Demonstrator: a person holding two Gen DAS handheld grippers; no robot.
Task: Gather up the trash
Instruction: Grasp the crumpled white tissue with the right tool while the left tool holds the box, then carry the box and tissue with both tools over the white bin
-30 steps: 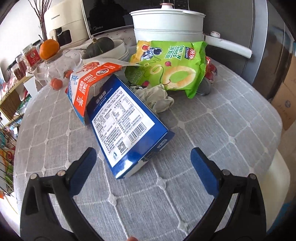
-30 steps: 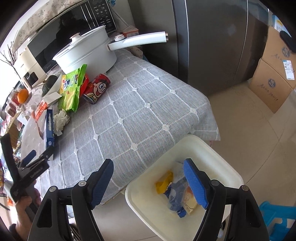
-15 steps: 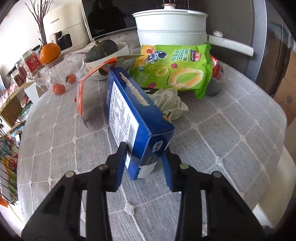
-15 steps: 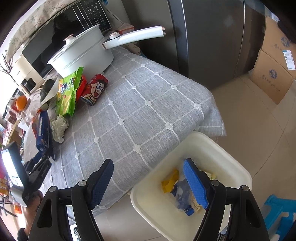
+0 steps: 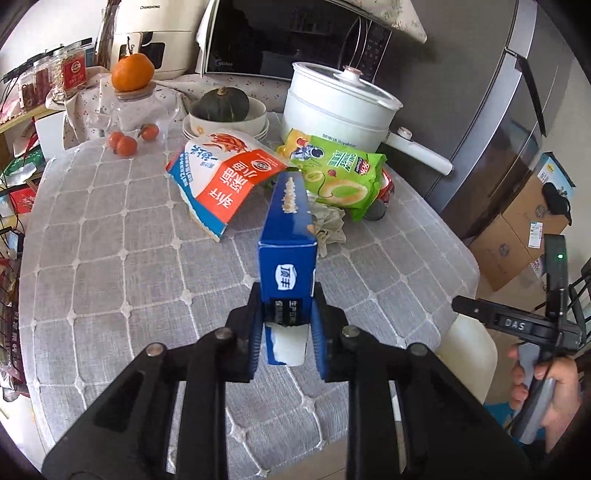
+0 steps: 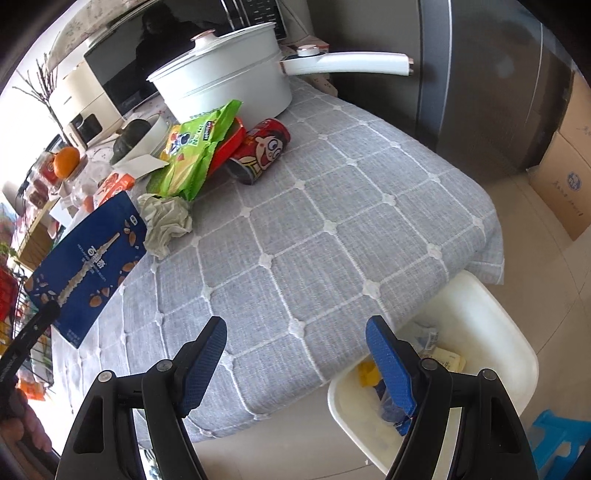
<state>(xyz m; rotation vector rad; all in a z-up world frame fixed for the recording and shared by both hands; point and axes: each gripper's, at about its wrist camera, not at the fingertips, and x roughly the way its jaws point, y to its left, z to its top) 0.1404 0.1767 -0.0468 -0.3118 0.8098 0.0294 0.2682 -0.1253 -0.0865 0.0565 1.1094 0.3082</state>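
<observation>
My left claw [image 5: 286,325] is clenched on the near end of the blue box [image 5: 289,236], which is lifted clear of the table [image 5: 110,258]; in the right wrist view the same box [image 6: 88,266] hangs tilted over the table's left side. My right claw [image 6: 295,354] is released, its blue pads wide apart, hovering above the table's near corner with nothing between them.

The table wears a grey quilted cloth with a white grid. On it lie an orange-and-white bag [image 5: 225,177], a green snack bag [image 5: 336,173], a crumpled tissue [image 6: 166,218] just beside the green bag, and a red can [image 6: 262,147] on its side touching the white pot [image 6: 229,81]. Further back I see a dark squash in a bowl [image 5: 221,105], small tomatoes [image 5: 125,142], an orange [image 5: 133,72] on a glass jar, a microwave [image 5: 288,33] and a white appliance [image 5: 147,33].

A grey fridge [image 6: 498,81] stands right of the table, with cardboard boxes [image 6: 565,177] on the tiled floor [image 6: 554,277]. The white bin [image 6: 480,369] sits on the floor against the table's corner, already holding a yellow scrap and other wrappers
</observation>
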